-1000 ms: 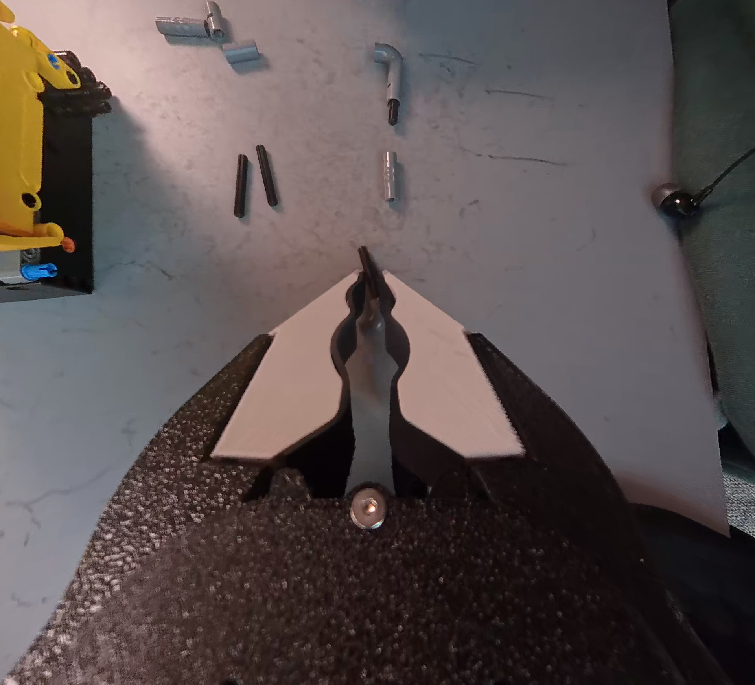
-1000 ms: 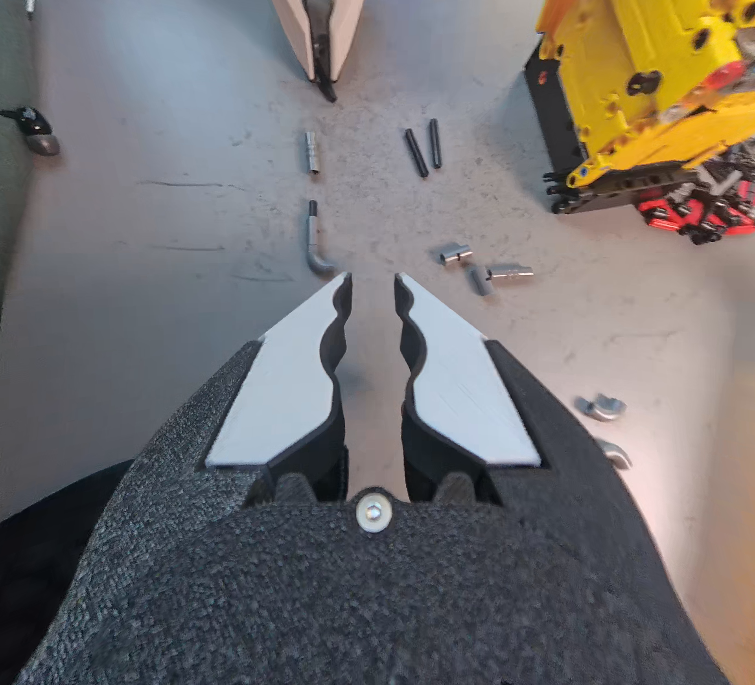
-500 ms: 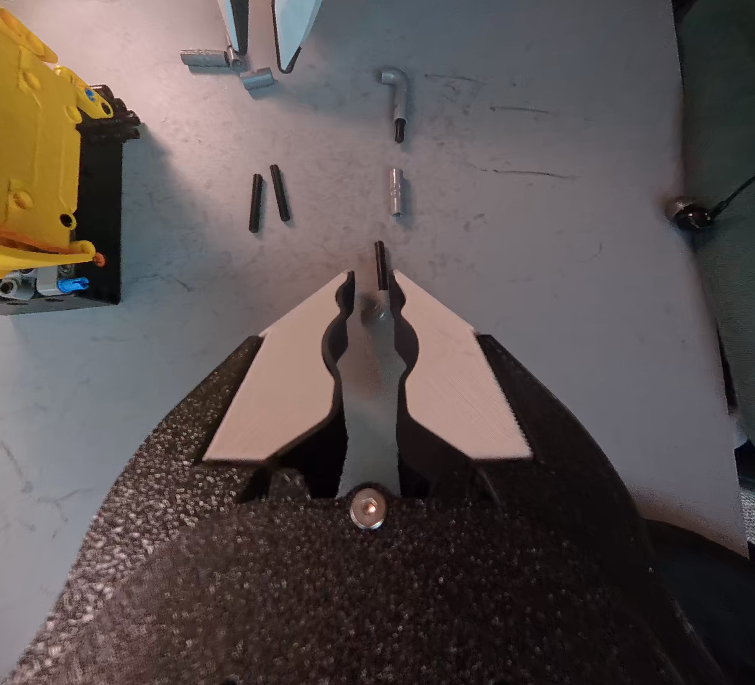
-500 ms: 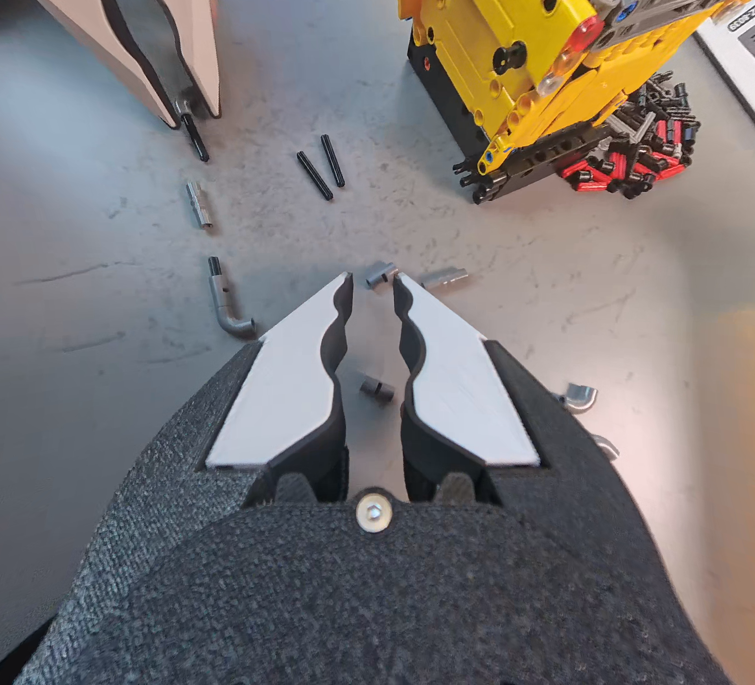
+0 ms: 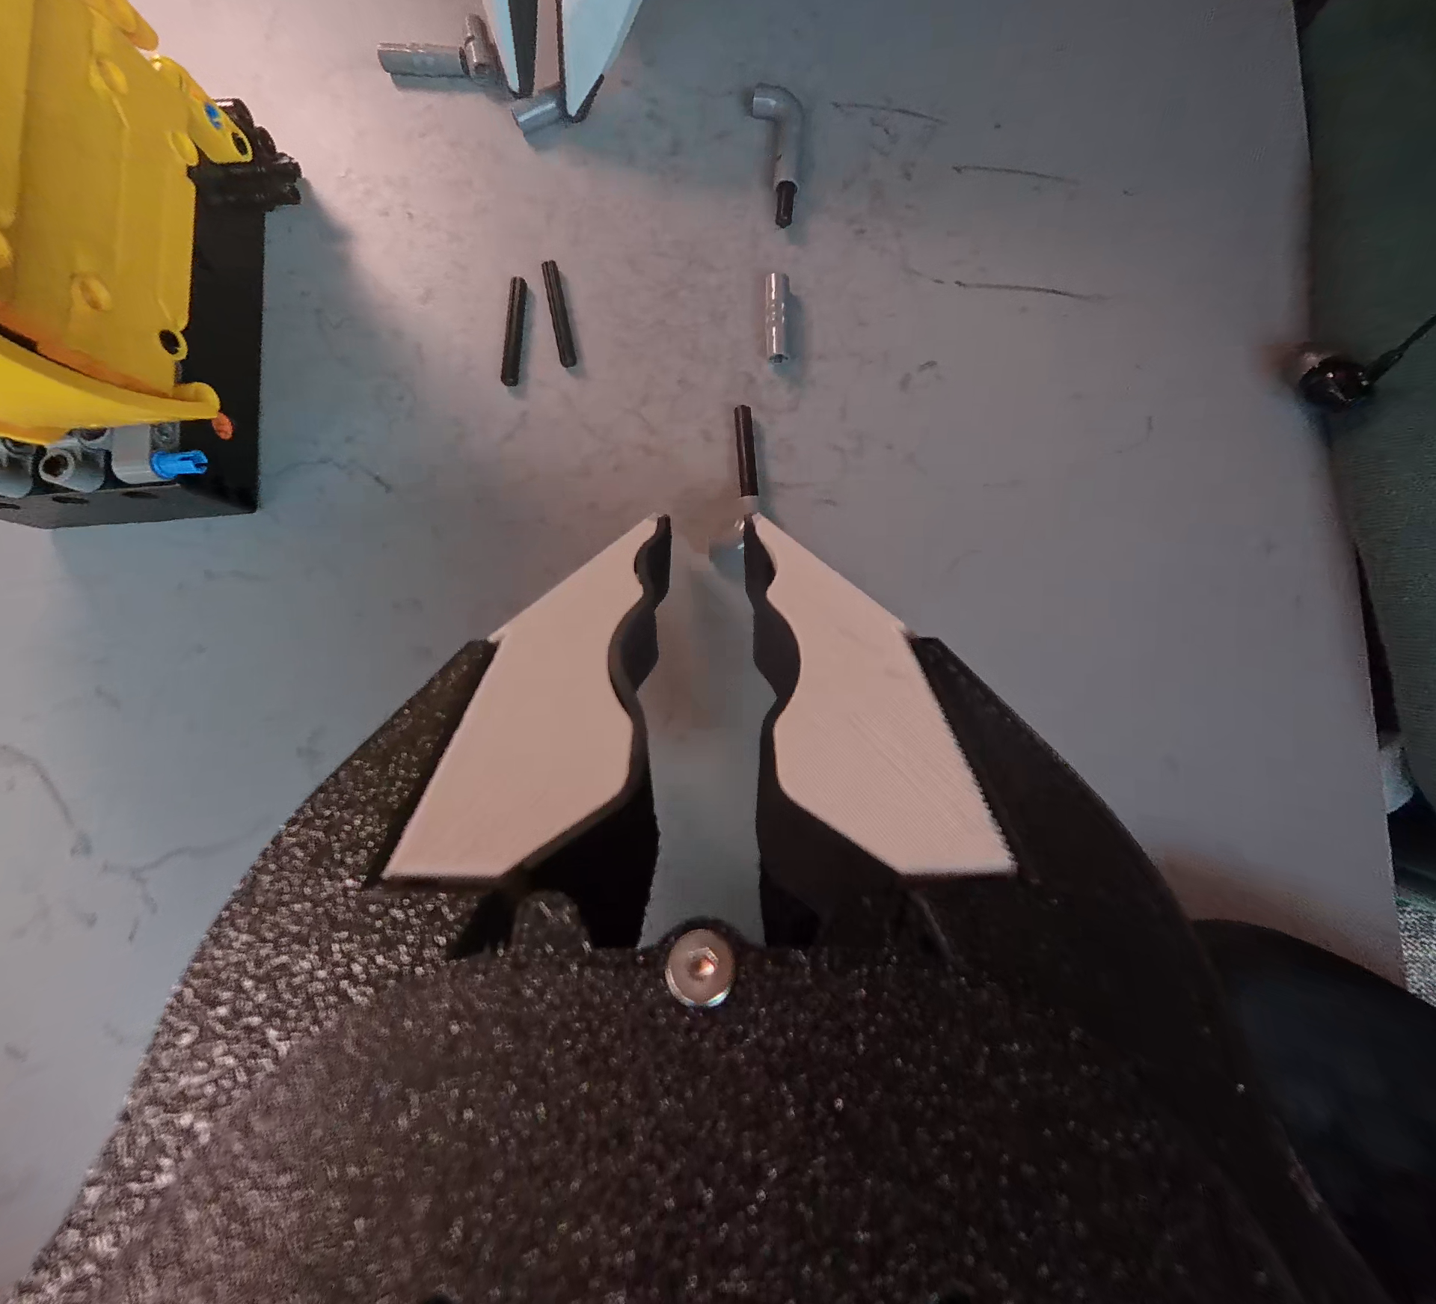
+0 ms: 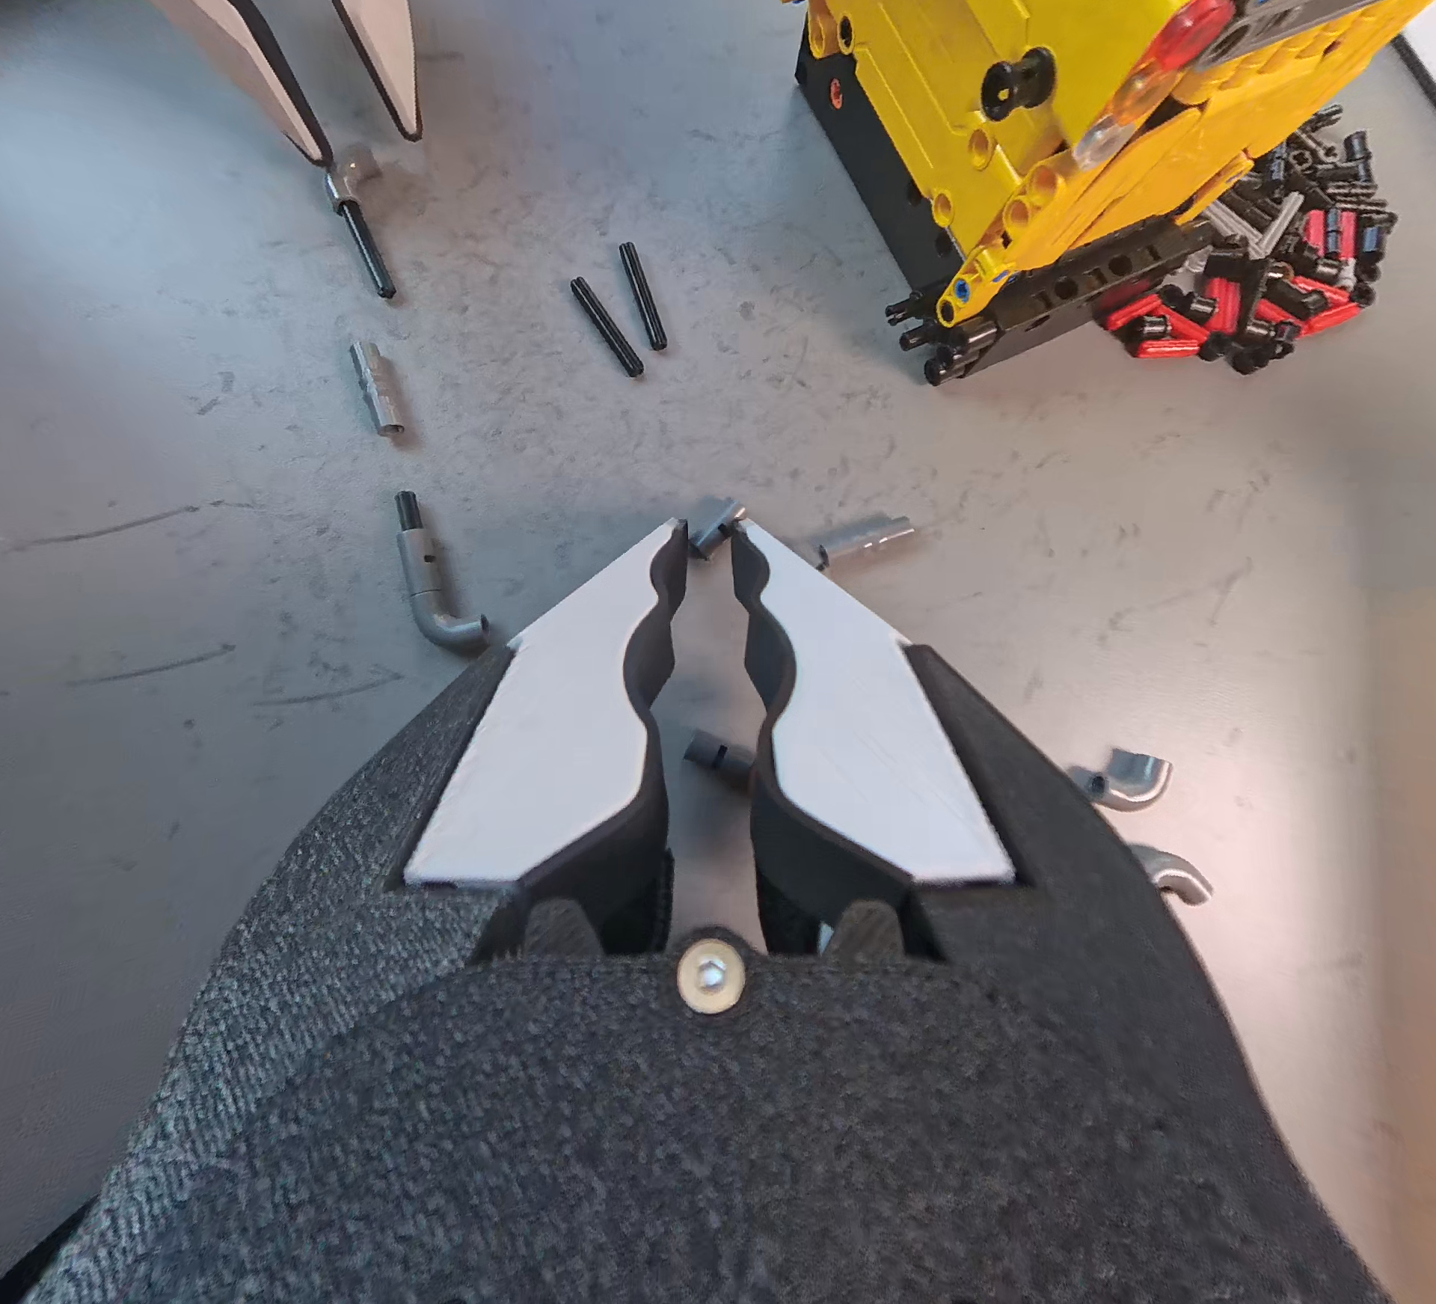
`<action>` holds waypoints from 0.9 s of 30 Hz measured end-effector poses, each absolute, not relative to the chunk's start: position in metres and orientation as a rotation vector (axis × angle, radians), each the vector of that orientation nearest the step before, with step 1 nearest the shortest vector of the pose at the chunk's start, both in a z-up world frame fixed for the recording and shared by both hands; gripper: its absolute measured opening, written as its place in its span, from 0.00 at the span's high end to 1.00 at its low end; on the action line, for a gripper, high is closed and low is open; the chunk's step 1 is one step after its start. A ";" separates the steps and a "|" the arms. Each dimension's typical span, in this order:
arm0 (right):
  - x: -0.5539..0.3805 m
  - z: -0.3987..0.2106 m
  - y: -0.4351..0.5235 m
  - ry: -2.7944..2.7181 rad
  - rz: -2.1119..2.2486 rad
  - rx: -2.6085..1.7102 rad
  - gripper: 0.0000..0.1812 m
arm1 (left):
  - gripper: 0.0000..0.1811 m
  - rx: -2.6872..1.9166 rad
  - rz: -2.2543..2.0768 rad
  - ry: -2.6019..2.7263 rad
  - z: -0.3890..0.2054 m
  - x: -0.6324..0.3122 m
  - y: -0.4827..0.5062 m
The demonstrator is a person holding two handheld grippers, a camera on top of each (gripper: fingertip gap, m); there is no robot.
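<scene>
On the grey table (image 6: 1010, 567), the right gripper (image 6: 709, 534) has its jaws narrowly parted around a small grey connector (image 6: 715, 525). The left gripper (image 5: 703, 524) stands open, with a black axle piece (image 5: 744, 450) lying at its tips.

Hobby workbench: scuffed grey tabletop (image 6: 1010, 567), yellow brick-built model (image 6: 1049, 62), loose pins (image 6: 1282, 287).

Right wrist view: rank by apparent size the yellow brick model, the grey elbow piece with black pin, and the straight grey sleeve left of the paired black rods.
1. yellow brick model, far the largest.
2. grey elbow piece.
3. straight grey sleeve, smallest; it lies farther from the camera, so the gap may be overstated.
</scene>
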State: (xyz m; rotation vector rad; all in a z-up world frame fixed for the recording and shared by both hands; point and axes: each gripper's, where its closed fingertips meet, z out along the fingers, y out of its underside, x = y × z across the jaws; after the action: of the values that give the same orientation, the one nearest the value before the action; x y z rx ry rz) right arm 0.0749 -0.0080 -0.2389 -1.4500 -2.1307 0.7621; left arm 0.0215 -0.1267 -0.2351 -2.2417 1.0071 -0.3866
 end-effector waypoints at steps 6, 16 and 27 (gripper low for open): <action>0.081 -0.234 -0.023 -2.199 0.834 -1.360 0.96 | 0.90 -2.225 -0.410 1.027 -0.236 0.027 -0.127; 0.082 -0.239 -0.028 -2.265 0.777 -1.311 0.95 | 0.90 -2.220 -0.379 1.011 -0.234 0.021 -0.125; 0.081 -0.241 -0.028 -2.268 0.748 -1.361 0.93 | 0.90 -2.224 -0.397 1.041 -0.237 0.027 -0.128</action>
State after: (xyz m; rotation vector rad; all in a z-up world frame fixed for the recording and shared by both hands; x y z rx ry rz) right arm 0.0807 -0.0281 -0.2415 -1.3615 -2.2682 0.7482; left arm 0.0272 -0.1284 -0.2369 -2.2239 1.0411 -0.3975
